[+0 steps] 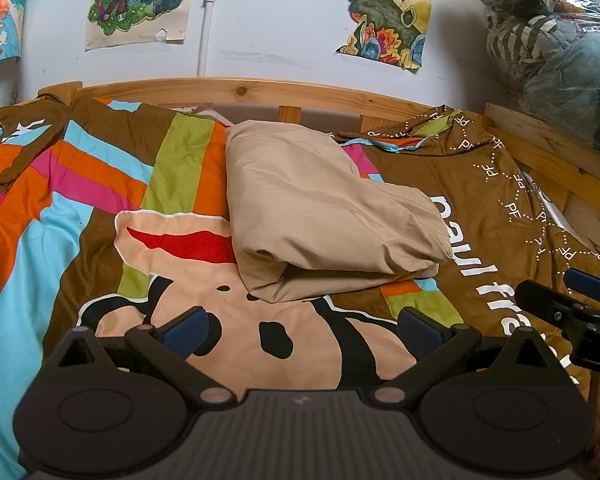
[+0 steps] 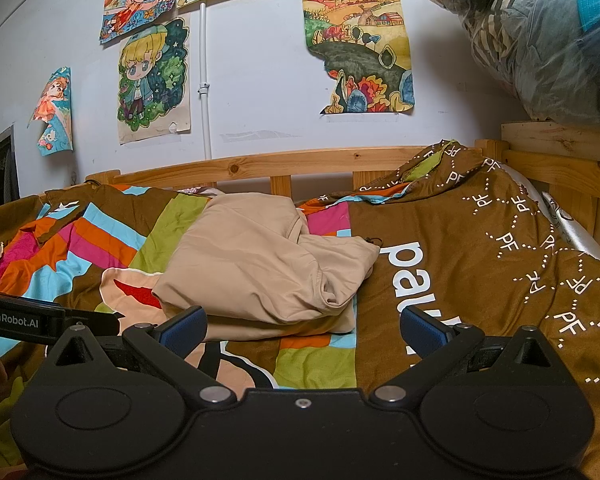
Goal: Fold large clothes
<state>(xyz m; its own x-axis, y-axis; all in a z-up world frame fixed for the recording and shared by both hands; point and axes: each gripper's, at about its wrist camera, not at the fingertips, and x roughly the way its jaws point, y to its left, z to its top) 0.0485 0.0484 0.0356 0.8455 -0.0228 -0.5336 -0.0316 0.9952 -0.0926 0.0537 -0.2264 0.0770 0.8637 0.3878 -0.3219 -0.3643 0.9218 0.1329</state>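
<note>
Wall (image 2: pixel 260 92): pale, w/ drawings (image 2: pixel 154 80) taped up and a thin white pipe (image 2: pixel 205 80) running down it. Top rt corner: clear plastic bag (image 2: pixel 540 40) stuffed w/ clothes, sitting on the wood frame.

Bed (image 1: pixel 236 90): pine rail along the back. Cover (image 1: pixel 80 208) is brown w/ orange, pink, blue, green stripes, a cartoon face print and white lettering on the rt side. It's rumpled up at the far rt corner.

Garment (image 1: pixel 316 216): beige, already folded into a thick bundle, lying on the cover about mid-bed, just ahead of both grippers. In the left wrist view, the fold edge faces the camera, layers visible at the near end. In the right wrist view, same bundle (image 2: pixel 260 264) looks looser, w/ a bunched corner on its rt side.

Left gripper (image 1: pixel 302 324): fingers spread wide, blue pads (image 1: pixel 188 330) empty, hovering over the face print, near edge of the garment close ahead but not touched.

Right gripper (image 2: pixel 302 326): also spread wide, nothing between the pads (image 2: pixel 422 330). Left pad overlaps the garment's near edge in view; contact can't be told. Each gripper shows at the edge of the other's view.
</note>
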